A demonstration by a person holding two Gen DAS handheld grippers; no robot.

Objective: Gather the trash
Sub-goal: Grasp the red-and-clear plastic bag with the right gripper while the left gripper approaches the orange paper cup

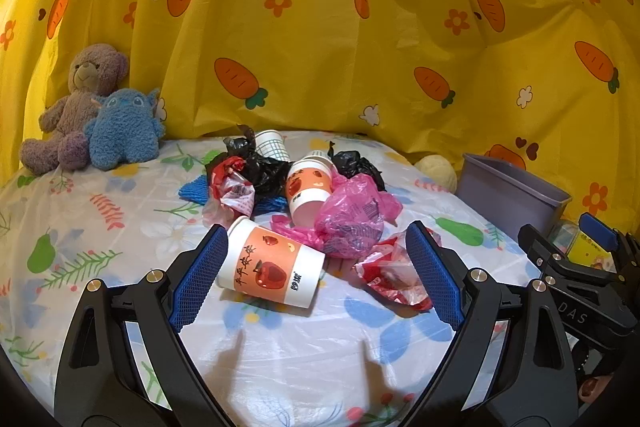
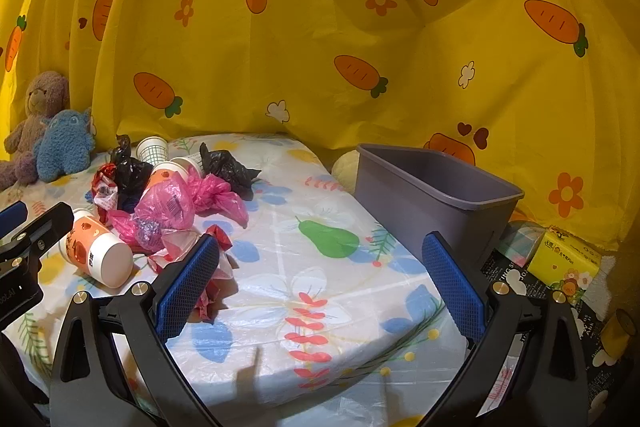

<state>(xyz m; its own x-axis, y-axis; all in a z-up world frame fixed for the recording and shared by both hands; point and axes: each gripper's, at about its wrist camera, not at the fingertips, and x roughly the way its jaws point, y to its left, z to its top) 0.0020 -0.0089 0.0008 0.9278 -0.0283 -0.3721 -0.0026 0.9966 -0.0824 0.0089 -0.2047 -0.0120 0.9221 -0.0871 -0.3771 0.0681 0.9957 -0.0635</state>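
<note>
The left tongs (image 1: 316,277) are spread wide around the paper cup (image 1: 272,273), which lies on its side near the table's front edge. It looks light and easily crushed; I'd pinch gently across its banded middle. The right tongs (image 2: 320,287) gape empty near the bin (image 2: 432,195).

- On the desk (image 1: 100,211), a heap of trash lies at the middle toward the back.
- A paper cup (image 1: 272,267) lies on its side at the heap's front, between the spread fingers of the left tongs (image 1: 316,275).
- A crumpled plastic bag (image 1: 352,215) sits just behind and right of that cup, touching a second tipped cup (image 1: 308,191).
- A teddy bear (image 1: 76,107) and a plush monster (image 1: 124,131) sit together at the back left.
- A bin (image 2: 432,199) stands off the desk's right edge, beyond the right tongs (image 2: 320,283).
</note>
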